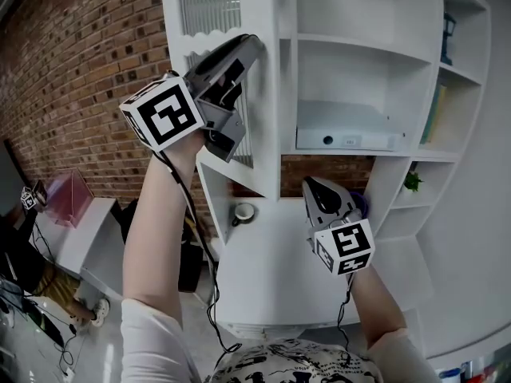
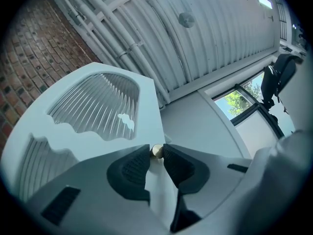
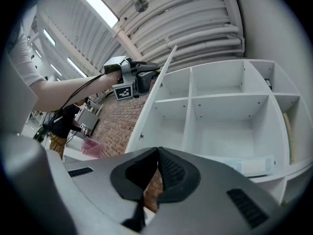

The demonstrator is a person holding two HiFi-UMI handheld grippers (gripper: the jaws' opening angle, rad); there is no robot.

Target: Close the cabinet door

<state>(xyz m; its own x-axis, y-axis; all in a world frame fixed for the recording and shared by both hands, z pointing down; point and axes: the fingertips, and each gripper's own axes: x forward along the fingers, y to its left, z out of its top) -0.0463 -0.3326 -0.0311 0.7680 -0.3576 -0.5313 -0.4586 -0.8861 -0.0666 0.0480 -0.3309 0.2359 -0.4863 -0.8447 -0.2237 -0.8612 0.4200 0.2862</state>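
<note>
The white cabinet door point(image 1: 259, 6) with ribbed glass panes stands partly open in front of the white shelf cabinet point(image 1: 359, 46). My left gripper point(image 1: 249, 42) is raised at the door's free edge. In the left gripper view its jaws point(image 2: 156, 153) are shut on that edge point(image 2: 154, 121), with the small brass knob point(image 2: 157, 151) pinched between the tips. The right gripper point(image 1: 313, 183) hangs lower, in front of the cabinet's counter, touching nothing; its jaws point(image 3: 157, 153) are shut and hold nothing. From the right gripper view the door point(image 3: 146, 106) shows edge-on, with the left gripper point(image 3: 146, 80) on it.
A flat white box point(image 1: 347, 140) lies on a middle shelf. A cup point(image 1: 243, 212) sits on the counter below the door. Books point(image 1: 435, 114) and a small plant point(image 1: 412, 182) fill the right-hand shelves. A brick wall point(image 1: 88, 70) runs along the left.
</note>
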